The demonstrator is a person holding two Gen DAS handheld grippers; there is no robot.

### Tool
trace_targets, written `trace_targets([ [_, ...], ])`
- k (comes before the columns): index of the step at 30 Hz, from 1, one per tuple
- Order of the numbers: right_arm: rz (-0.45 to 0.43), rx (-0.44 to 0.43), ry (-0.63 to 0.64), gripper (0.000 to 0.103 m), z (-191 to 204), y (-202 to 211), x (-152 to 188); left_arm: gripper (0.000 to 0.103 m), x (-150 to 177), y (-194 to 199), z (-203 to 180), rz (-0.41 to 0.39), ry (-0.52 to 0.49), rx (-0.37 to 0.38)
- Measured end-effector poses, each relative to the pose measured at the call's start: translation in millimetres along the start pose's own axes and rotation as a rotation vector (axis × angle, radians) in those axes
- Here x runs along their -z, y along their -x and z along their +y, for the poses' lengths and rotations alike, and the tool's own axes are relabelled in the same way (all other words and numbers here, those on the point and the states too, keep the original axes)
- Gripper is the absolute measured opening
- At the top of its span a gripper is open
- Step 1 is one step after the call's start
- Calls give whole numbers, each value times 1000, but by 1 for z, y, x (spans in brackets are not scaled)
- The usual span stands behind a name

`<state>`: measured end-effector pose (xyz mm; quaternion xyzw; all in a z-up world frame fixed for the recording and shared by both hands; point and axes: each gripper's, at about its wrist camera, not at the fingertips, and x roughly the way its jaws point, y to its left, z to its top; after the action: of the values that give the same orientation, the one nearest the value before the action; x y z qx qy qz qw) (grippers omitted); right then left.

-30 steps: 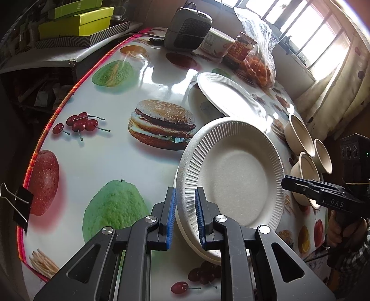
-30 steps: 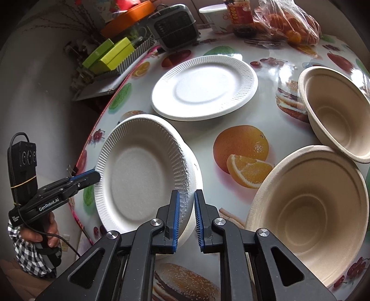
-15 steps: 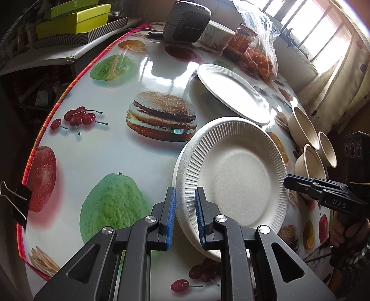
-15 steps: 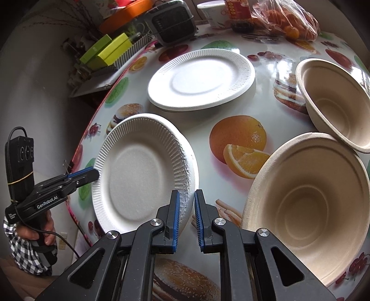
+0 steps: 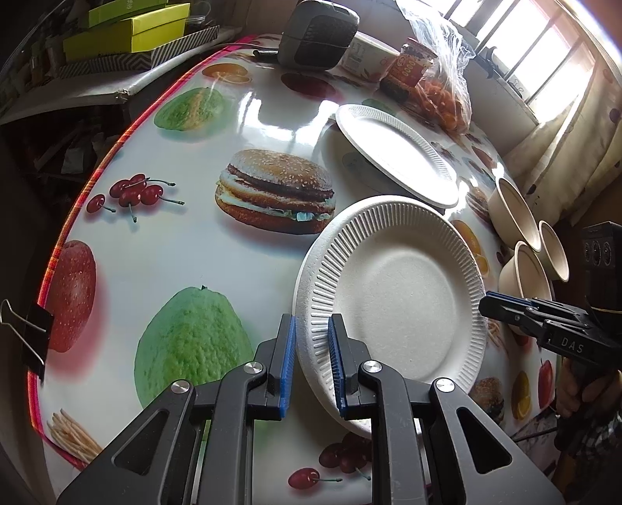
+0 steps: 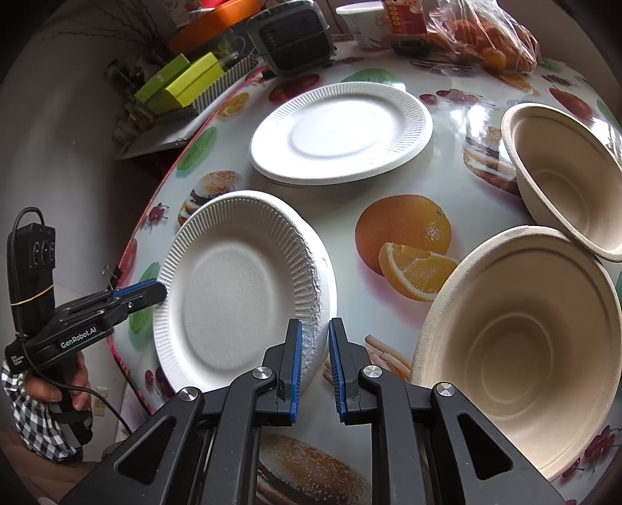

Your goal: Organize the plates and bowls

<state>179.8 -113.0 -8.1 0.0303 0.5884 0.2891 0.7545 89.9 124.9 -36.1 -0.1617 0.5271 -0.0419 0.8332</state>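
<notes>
A white ribbed paper plate (image 5: 392, 291) is held between both grippers, a little above the table. My left gripper (image 5: 313, 365) is shut on its near rim; it shows in the right wrist view (image 6: 155, 289) at the plate's (image 6: 233, 291) left edge. My right gripper (image 6: 315, 361) is shut on the opposite rim and shows in the left wrist view (image 5: 486, 305). A second white plate (image 6: 342, 132) lies flat farther back (image 5: 392, 149). Beige bowls (image 6: 521, 342) (image 6: 563, 175) sit to the right.
The round table (image 5: 175, 252) has a glossy fruit-and-burger print cloth, its edge clipped at left (image 5: 35, 334). At the back stand a dark heater (image 5: 318, 35), a jar (image 5: 408, 66), a bag of oranges (image 5: 443, 93) and yellow-green boxes (image 5: 128, 31).
Both grippers and the held plate have shifted slightly, with the plate a bit lower and nearer in both views. Both grips on the rim are unchanged.
</notes>
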Motion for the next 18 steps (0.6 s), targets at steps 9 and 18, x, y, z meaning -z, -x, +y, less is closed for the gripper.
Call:
trace_targets([
  [9, 0, 6, 1, 15, 1, 1, 0, 18, -1, -1, 1, 3, 0, 3],
  [18, -7, 11, -4, 19, 3, 1, 0, 20, -2, 2, 1, -6, 2, 6],
])
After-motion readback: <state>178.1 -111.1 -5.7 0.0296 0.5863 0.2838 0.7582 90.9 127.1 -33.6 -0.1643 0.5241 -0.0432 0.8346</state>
